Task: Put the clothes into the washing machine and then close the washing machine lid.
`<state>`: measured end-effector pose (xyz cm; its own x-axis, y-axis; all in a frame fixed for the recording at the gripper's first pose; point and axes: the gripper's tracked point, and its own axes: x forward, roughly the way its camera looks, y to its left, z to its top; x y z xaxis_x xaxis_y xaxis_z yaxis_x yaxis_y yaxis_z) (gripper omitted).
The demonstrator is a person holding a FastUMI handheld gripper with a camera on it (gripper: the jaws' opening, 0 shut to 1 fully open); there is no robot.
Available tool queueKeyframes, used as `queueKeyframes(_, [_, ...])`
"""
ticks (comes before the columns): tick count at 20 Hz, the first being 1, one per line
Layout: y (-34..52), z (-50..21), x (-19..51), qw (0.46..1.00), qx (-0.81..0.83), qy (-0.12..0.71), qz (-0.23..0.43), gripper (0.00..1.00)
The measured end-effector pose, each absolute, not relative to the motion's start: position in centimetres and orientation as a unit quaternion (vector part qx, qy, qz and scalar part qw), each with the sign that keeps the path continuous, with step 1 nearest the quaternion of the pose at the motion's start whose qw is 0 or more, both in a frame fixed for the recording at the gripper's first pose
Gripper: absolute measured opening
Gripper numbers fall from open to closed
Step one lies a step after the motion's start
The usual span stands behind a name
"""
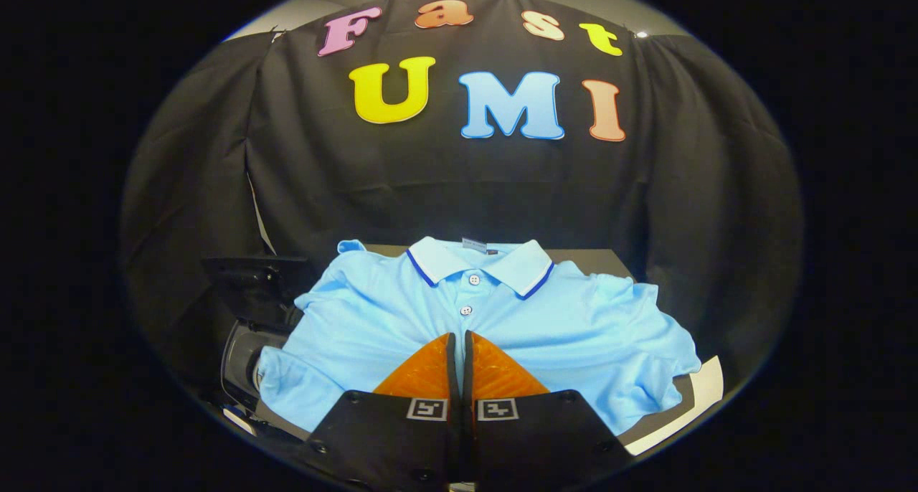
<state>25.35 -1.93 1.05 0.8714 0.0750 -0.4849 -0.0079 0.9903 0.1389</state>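
The gripper is nearest, its jaws pressed together over the blue polo shirt, which lies spread on the table just ahead; the washing machine sits at the shirt's left.

table: pale top | wall: black cloth, draped behind

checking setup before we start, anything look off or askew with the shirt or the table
The light blue polo shirt lies spread flat, one sleeve hanging off the table edge toward the dark washing machine. Gripper fingers are together above it.
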Motion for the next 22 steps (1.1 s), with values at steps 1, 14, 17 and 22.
queueKeyframes(1, [-2.0,1.8,25.5,0.966,0.071,0.248,0.026,0.01])
queueKeyframes(14, [4.3,8.9,25.9,0.972,0.094,0.198,0.089,0.01])
queueKeyframes(17, [7.0,9.6,25.6,0.969,0.1,0.197,0.107,0.01])
queueKeyframes(22, [12.1,12.2,26.0,0.968,0.101,0.181,0.142,0.01])
